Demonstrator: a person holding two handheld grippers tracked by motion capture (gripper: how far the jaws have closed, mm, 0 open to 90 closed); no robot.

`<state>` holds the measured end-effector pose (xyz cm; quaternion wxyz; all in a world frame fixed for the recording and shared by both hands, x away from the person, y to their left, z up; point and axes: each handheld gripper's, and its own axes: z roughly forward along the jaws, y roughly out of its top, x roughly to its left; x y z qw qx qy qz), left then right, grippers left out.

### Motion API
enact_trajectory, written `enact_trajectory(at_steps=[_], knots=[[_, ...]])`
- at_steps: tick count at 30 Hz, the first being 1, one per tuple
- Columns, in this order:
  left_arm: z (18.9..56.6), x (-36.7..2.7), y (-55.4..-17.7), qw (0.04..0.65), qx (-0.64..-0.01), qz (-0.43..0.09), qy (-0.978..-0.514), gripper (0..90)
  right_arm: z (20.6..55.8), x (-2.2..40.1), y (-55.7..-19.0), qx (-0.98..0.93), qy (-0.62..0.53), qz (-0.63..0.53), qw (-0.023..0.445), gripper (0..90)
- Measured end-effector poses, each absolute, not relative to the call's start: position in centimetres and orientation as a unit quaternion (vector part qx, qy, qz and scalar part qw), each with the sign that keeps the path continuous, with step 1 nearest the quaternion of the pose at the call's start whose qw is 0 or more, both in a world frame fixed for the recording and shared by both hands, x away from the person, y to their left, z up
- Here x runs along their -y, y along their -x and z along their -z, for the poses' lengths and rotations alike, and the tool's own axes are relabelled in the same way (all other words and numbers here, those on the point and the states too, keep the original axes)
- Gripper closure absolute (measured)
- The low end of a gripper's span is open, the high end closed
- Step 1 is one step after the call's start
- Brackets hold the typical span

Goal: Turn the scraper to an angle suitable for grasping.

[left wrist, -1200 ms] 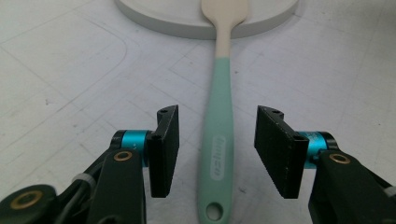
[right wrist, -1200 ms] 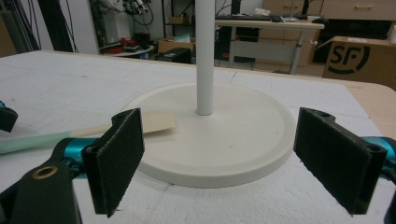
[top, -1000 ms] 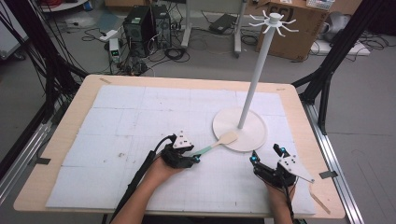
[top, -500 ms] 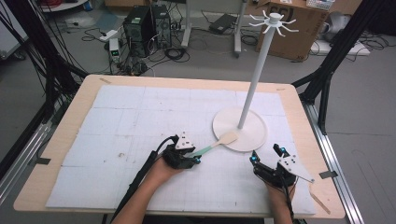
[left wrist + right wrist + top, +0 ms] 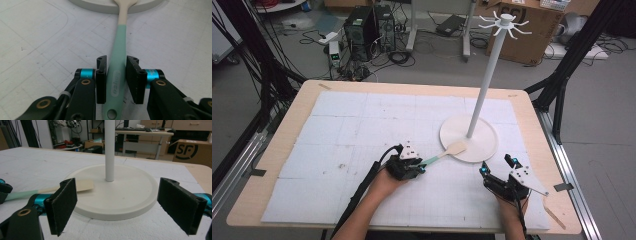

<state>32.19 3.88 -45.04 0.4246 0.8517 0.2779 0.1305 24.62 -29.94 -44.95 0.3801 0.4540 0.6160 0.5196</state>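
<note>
Low centre of the high view, the left gripper (image 5: 421, 169) clamps the spatula (image 5: 447, 152) handle; the right gripper (image 5: 497, 169) gapes idle; next likely calls for lifting it toward the stand (image 5: 469, 136).

Ahead of the left gripper's jaws, the spatula (image 5: 119, 45) blade is cut off by the top edge. Beyond the right gripper's jaws, the stand pole (image 5: 109, 150) runs out of frame, and the spatula's handle seems hidden behind the left-hand jaw.

Even, soft overhead light with faint shadows; the high view is slightly soft, both gripper views sharp nearby.
</note>
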Motion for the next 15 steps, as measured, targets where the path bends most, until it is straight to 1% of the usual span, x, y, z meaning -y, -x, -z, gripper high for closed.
enact_trajectory(at_steps=[11, 15], knots=[[45.04, -4.08, -32.3, 0.431, -0.279, -0.12, -0.85, 73.9, 44.95, 29.96, -24.61, -0.616, -0.453, -0.52, 0.38, 15.8], [45.0, -4.14, -32.26, 0.435, -0.268, -0.112, -0.852, 74.0, 44.95, 29.96, -24.59, -0.616, -0.454, -0.521, 0.379, 15.7]])
